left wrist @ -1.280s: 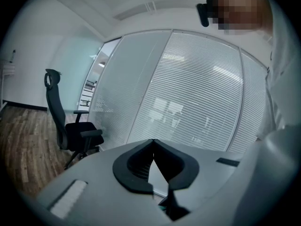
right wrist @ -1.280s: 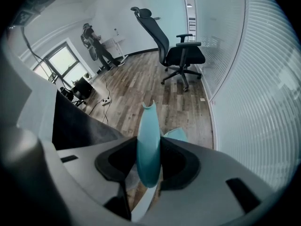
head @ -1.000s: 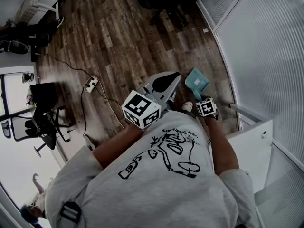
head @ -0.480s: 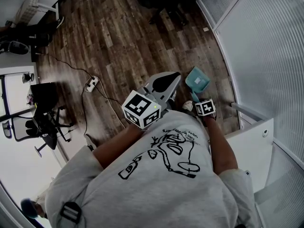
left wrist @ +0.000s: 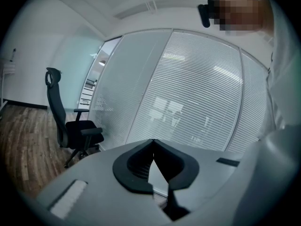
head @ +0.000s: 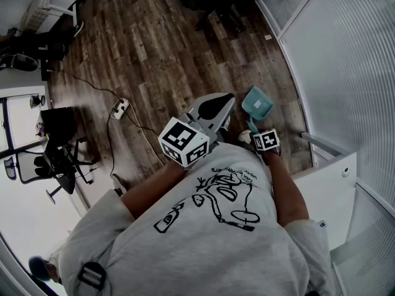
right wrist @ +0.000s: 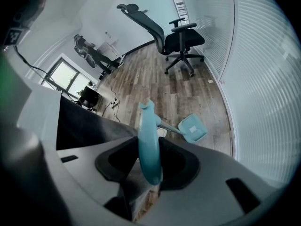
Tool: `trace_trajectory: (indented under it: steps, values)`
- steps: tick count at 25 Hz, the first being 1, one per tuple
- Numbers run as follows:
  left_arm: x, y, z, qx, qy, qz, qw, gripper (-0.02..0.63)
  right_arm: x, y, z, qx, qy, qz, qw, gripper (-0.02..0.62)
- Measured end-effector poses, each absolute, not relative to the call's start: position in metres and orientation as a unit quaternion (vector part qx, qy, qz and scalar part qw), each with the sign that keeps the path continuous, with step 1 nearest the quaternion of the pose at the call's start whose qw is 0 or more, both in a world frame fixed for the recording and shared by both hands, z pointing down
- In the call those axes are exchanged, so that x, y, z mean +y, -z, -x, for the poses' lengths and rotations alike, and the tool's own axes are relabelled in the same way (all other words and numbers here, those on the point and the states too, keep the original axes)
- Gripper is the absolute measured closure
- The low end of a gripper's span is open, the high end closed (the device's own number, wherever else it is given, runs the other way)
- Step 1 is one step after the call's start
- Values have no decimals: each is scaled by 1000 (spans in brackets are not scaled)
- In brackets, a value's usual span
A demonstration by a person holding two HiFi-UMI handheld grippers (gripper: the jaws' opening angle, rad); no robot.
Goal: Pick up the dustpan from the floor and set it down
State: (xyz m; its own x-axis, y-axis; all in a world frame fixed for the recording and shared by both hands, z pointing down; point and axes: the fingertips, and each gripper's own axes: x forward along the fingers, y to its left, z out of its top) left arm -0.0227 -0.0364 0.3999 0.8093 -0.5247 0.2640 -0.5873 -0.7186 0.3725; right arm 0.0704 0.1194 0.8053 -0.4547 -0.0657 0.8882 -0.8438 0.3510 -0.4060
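The dustpan is teal, with a thin metal rod between its pan [head: 257, 103] and a long teal handle [right wrist: 149, 145]. My right gripper [right wrist: 151, 173] is shut on that handle, which stands up between the jaws. The pan [right wrist: 193, 128] hangs low over the wood floor by the glass wall; I cannot tell whether it touches the floor. In the head view the right gripper [head: 257, 130] sits under its marker cube, just below the pan. My left gripper [head: 227, 98] is held level in front of the person's chest, its fingertips together with nothing in them [left wrist: 153, 144].
A glass partition with blinds [head: 345, 73] runs along the right, and a white cabinet [head: 327, 190] stands beside the person. A black office chair [right wrist: 181, 36] is further along the wall. A power strip with a cable [head: 118, 108] lies on the floor to the left.
The right gripper has shifted and rolled slightly, and the pan sits a little higher in the head view. The left gripper has not moved.
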Motion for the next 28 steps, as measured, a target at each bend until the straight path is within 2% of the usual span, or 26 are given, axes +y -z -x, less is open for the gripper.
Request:
trace_trajectory:
  steps: [28]
  values:
    - [-29,-403,22,-292,-78,-925,230,604,136,-805,-59,-709,-489,-308,405,469]
